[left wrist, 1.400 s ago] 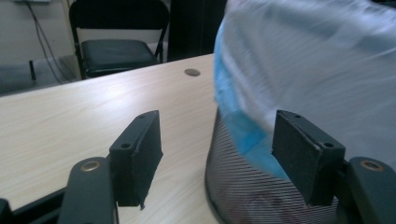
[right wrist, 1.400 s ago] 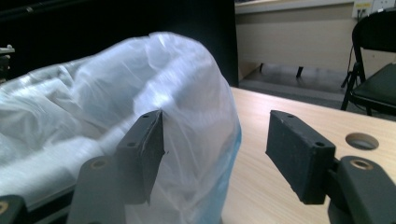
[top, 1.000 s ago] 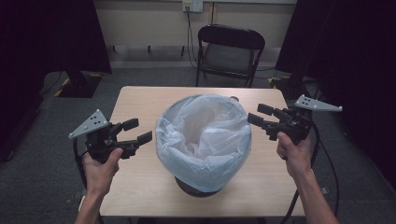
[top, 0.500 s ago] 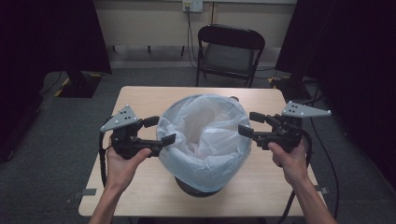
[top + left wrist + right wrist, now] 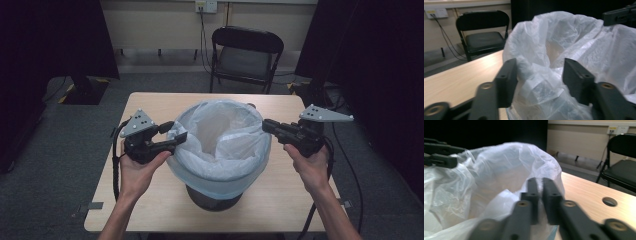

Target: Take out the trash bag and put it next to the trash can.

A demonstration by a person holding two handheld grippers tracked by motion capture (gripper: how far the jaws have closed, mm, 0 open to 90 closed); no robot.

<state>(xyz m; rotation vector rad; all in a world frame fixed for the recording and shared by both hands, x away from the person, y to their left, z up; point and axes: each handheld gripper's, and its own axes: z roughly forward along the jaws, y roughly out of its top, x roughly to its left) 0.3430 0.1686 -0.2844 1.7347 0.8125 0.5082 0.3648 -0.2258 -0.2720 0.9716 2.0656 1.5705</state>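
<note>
Both hands have come inward from the table's sides since the earlier frame, so the left gripper (image 5: pixel 176 139) and the right gripper (image 5: pixel 266 125) now sit at opposite edges of the white plastic bag (image 5: pixel 220 137), and both pairs of jaws have just been closing: the left ones stand about half open with a fold of the bag's rim between them, the right ones are pinched together on the thin film. No writing can be read anywhere. Crinkled and translucent, the bag lines a dark bin (image 5: pixel 214 198) mid-table (image 5: pixel 280 200), with a black folding chair (image 5: pixel 246 55) beyond.
</note>
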